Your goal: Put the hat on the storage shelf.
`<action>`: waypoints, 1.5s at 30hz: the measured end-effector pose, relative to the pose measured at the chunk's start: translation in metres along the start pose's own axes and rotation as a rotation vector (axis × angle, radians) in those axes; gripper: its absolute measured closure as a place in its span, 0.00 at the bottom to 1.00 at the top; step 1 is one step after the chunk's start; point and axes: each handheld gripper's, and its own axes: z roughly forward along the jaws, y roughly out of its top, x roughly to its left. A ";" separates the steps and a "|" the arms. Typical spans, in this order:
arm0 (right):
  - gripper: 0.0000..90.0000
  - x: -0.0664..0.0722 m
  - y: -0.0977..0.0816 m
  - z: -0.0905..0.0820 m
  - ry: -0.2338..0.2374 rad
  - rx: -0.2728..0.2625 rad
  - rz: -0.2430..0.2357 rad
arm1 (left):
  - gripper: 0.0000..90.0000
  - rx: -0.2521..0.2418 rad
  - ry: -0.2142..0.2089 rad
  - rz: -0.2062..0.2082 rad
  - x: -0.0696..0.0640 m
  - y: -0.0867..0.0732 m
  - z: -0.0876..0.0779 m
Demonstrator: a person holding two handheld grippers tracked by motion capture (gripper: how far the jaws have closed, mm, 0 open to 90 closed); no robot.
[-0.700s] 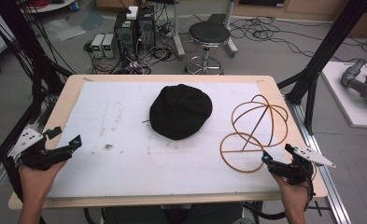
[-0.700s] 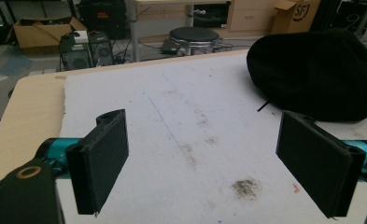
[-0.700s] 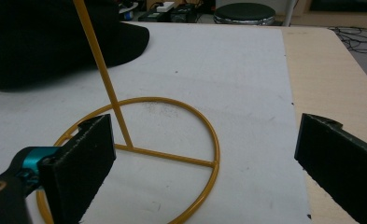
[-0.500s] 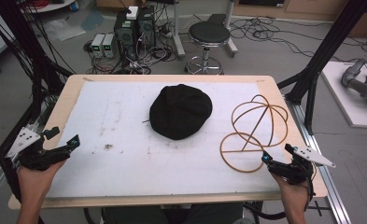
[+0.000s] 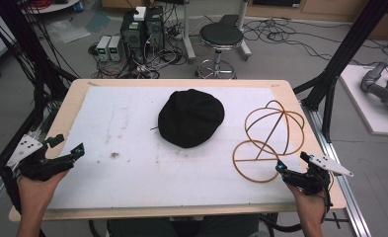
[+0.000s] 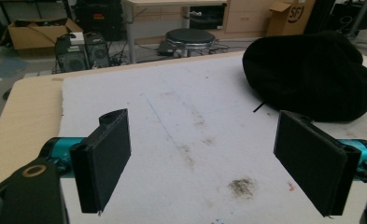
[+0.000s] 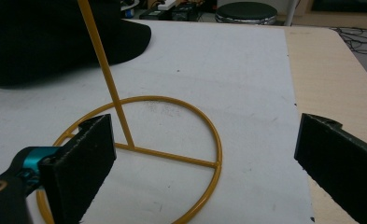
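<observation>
At table's near-left corner, left gripper (image 5: 65,148) hovers, jaws apart, empty. Right gripper (image 5: 291,166), jaws apart, near stand (image 5: 270,140) by right edge. Cap (image 5: 191,117) lies mid-table, nearer the far edge.

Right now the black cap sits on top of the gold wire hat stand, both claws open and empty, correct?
Not quite: the black cap lies flat on the white mat beside the gold wire hat stand, not on it, as the high view shows. Both claws are open and empty.
</observation>
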 end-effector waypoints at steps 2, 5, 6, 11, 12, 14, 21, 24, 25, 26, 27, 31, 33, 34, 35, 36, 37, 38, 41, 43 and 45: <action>0.06 0.000 0.000 0.000 0.001 -0.001 -0.001 | 0.21 0.006 -0.010 0.005 -0.001 0.001 0.002; 0.06 -0.001 -0.001 -0.001 -0.002 0.003 -0.001 | 0.21 0.005 -0.027 0.003 -0.003 0.003 0.007; 0.06 -0.001 -0.001 -0.002 -0.005 0.005 0.002 | 0.21 0.007 -0.030 0.007 -0.003 0.004 0.009; 0.06 -0.003 -0.002 -0.006 -0.014 0.003 0.001 | 0.21 0.010 -0.066 0.024 -0.009 0.009 0.021; 0.06 -0.003 -0.003 -0.007 -0.016 0.001 0.002 | 0.21 0.010 -0.074 0.027 -0.011 0.009 0.024; 0.06 -0.004 -0.003 -0.009 -0.020 0.003 0.006 | 0.21 0.012 -0.089 0.032 -0.013 0.011 0.030; 0.06 -0.005 -0.005 -0.013 -0.029 0.000 0.005 | 0.21 0.005 -0.122 0.043 -0.018 0.018 0.052; 0.06 -0.005 -0.005 -0.015 -0.032 0.001 0.006 | 0.21 0.002 -0.127 0.048 -0.021 0.022 0.060; 0.06 -0.005 -0.005 -0.015 -0.032 0.001 0.005 | 0.21 0.000 -0.133 0.051 -0.022 0.024 0.063; 0.06 -0.005 -0.006 -0.016 -0.034 0.005 0.008 | 0.21 -0.003 -0.136 0.053 -0.023 0.025 0.065; 0.06 -0.005 -0.006 -0.016 -0.035 0.004 0.009 | 0.21 -0.002 -0.136 0.061 -0.024 0.027 0.067; 0.06 -0.005 -0.006 -0.016 -0.035 0.004 0.009 | 0.21 -0.005 -0.148 0.069 -0.029 0.033 0.076; 0.06 -0.005 -0.006 -0.016 -0.034 0.004 0.012 | 0.21 -0.009 -0.157 0.067 -0.030 0.036 0.081; 0.06 -0.005 -0.006 -0.016 -0.034 0.004 0.012 | 0.21 -0.010 -0.158 0.066 -0.031 0.037 0.083; 0.06 -0.005 -0.006 -0.016 -0.034 0.003 0.014 | 0.21 -0.007 -0.160 0.070 -0.031 0.038 0.085; 0.06 -0.005 -0.006 -0.016 -0.034 0.001 0.011 | 0.21 -0.006 -0.161 0.074 -0.032 0.039 0.088; 0.06 -0.005 -0.006 -0.016 -0.032 0.003 0.010 | 0.21 -0.008 -0.163 0.077 -0.034 0.041 0.090; 0.06 -0.005 -0.006 -0.016 -0.033 0.004 0.007 | 0.21 -0.009 -0.166 0.079 -0.035 0.043 0.092; 0.06 -0.006 -0.006 -0.015 -0.031 0.004 0.000 | 0.21 -0.006 -0.184 0.086 -0.039 0.048 0.100; 0.06 -0.005 -0.006 -0.016 -0.031 0.005 0.003 | 0.21 -0.003 -0.201 0.080 -0.041 0.050 0.106; 0.06 -0.006 -0.006 -0.016 -0.033 0.004 0.005 | 0.21 0.001 -0.208 0.089 -0.043 0.052 0.112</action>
